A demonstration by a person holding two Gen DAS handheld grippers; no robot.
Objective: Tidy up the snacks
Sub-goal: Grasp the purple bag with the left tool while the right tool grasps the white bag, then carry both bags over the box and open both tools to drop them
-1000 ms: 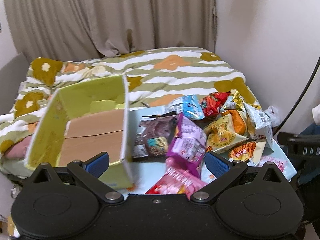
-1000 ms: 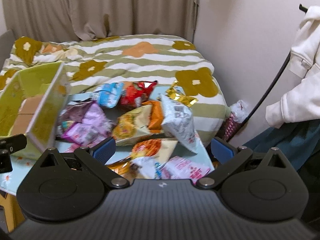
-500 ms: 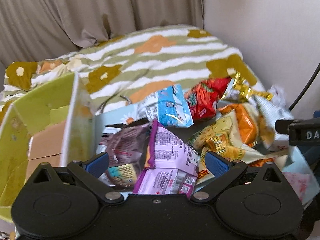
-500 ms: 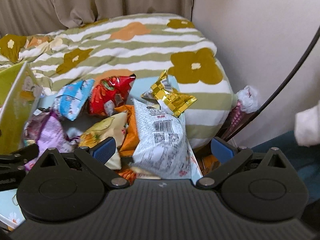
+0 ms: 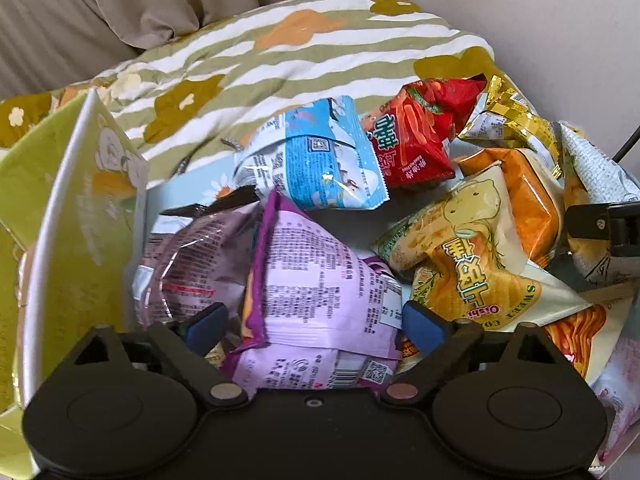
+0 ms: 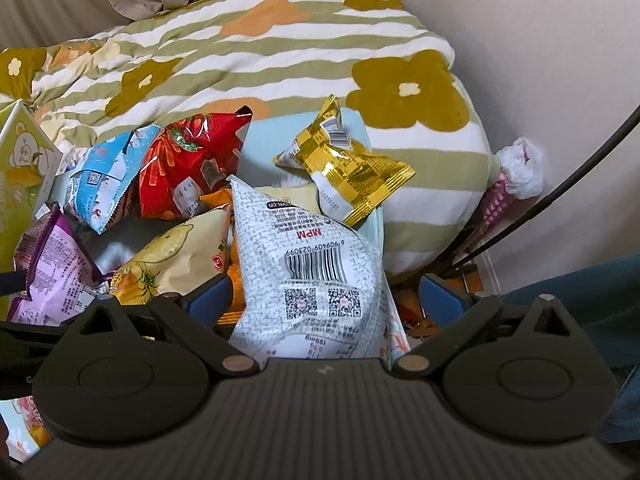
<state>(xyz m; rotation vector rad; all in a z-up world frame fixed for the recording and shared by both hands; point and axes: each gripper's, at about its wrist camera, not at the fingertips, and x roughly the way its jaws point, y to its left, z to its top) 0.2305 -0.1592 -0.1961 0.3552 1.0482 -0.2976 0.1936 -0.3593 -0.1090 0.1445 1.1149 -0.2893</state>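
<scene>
Purple and white packets now fill the lower half of each wrist view; a second ago both tools sat farther back, with more of the box and the tabletop in sight. The left tool [image 5: 314, 326] has closed in on the purple bag [image 5: 316, 300], its blue pads spread wide on either side of the bag, gripping nothing. The right tool [image 6: 326, 300] has likewise advanced over the white bag [image 6: 316, 276], wide open, with the bag between its pads and not pinched.

The snacks lie heaped on a pale blue tabletop [image 6: 280, 136] with a daisy print, pushed up against a bed with a green-striped, flowered duvet [image 5: 280, 60]. Beige curtains [image 5: 120, 0] hang behind the bed, and a plain wall [image 6: 540, 60] stands to the right, with a black cable [image 6: 560, 196] slanting across it.

A yellow-green box [image 5: 80, 232] stands open at the left edge of the heap; what it holds I cannot tell from here. Beside it lies a brown bag [image 5: 192, 256], touching the purple one. Farther back are a blue bag [image 5: 320, 160], a red bag [image 5: 416, 140] and a gold bag [image 6: 348, 164]. A yellow corn-snack bag [image 5: 460, 264] overlaps an orange bag [image 5: 524, 196].
</scene>
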